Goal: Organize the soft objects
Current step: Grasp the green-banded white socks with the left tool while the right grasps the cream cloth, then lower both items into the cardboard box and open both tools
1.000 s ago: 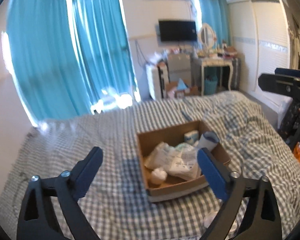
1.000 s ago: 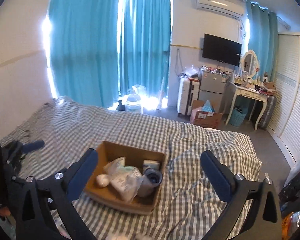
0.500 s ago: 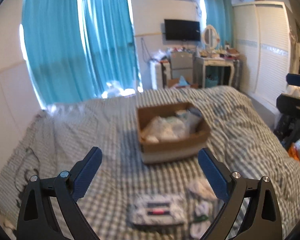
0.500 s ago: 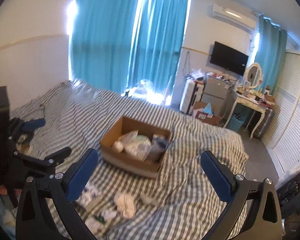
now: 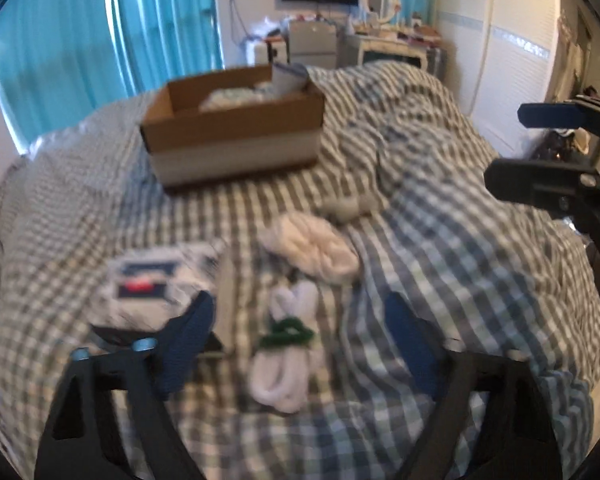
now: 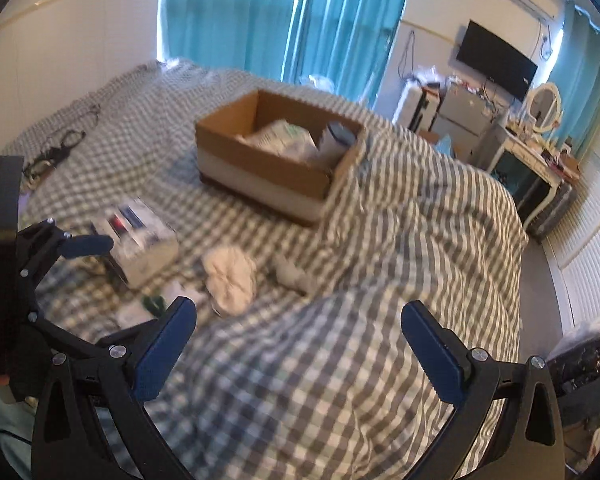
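Note:
A cardboard box [image 5: 236, 126] [image 6: 260, 160] sits on the checked bed and holds a plastic packet and a paper cup [image 6: 336, 136]. In front of it lie a white cloth bundle [image 5: 314, 246] [image 6: 230, 270], a white sock pair with a green band [image 5: 286, 344], a grey sock [image 5: 350, 204] [image 6: 294, 274] and a tissue pack [image 5: 152, 280] [image 6: 138, 240]. My left gripper [image 5: 300, 344] is open and empty, low over the sock pair. My right gripper [image 6: 300, 338] is open and empty over the duvet, near the cloth bundle.
The checked duvet [image 6: 380, 280] is rumpled into folds on the right. Cables [image 6: 56, 148] lie at the bed's far left. Teal curtains [image 5: 100, 40], a dresser [image 6: 532, 168] and a wardrobe [image 5: 512, 60] stand beyond the bed.
Both grippers have dropped and tilted down toward the bed. The loose soft items in front of the box have come into close view. Both stay open.

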A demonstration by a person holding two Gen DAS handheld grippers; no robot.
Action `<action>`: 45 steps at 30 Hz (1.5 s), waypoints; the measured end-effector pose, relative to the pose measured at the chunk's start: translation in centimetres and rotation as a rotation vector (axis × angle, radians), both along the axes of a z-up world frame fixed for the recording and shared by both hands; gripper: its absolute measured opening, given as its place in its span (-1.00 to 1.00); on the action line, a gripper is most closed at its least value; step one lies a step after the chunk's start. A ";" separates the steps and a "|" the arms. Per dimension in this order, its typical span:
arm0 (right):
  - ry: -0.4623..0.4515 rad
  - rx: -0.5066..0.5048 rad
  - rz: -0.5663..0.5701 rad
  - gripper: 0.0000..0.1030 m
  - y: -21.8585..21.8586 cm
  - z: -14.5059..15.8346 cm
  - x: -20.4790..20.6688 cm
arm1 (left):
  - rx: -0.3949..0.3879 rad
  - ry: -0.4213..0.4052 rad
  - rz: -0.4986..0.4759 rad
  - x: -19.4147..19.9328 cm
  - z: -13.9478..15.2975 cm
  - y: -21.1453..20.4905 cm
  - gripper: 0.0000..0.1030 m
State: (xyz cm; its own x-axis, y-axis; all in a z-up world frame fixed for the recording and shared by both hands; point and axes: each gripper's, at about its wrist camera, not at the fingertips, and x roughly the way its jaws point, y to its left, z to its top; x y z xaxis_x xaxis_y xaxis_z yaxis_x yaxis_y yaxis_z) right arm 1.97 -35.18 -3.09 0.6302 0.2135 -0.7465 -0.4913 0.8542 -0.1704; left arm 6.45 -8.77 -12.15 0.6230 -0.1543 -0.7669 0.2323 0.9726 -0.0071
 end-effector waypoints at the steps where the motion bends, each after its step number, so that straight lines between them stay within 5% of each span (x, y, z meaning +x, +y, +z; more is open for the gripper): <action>1: 0.010 -0.004 -0.005 1.00 -0.4 -0.6 0.3 | -0.009 0.017 -0.004 0.0 -0.6 -0.1 0.37; 8: 0.045 0.032 -0.029 1.00 -1.3 -2.5 1.7 | 0.028 0.110 -0.003 0.9 -4.9 -0.8 0.30; 12: 0.051 0.047 0.004 1.00 -0.1 -3.1 2.7 | 0.033 0.135 0.015 1.8 -5.7 0.1 -0.51; 27: 0.281 -0.002 0.096 0.96 6.5 -10.7 9.0 | -0.068 0.095 0.145 4.6 -4.0 5.5 -0.58; 32: 0.371 -0.038 0.133 0.40 8.7 -12.7 10.3 | -0.063 0.103 0.139 4.7 -4.3 5.5 -0.57; 37: 0.401 -0.079 0.150 -0.46 9.8 -14.0 10.0 | -0.087 0.104 0.133 4.6 -4.2 5.8 -0.57; 45: 0.301 -0.068 0.094 -0.61 9.5 -11.7 7.6 | -0.073 0.092 0.108 4.0 -2.7 5.3 -0.57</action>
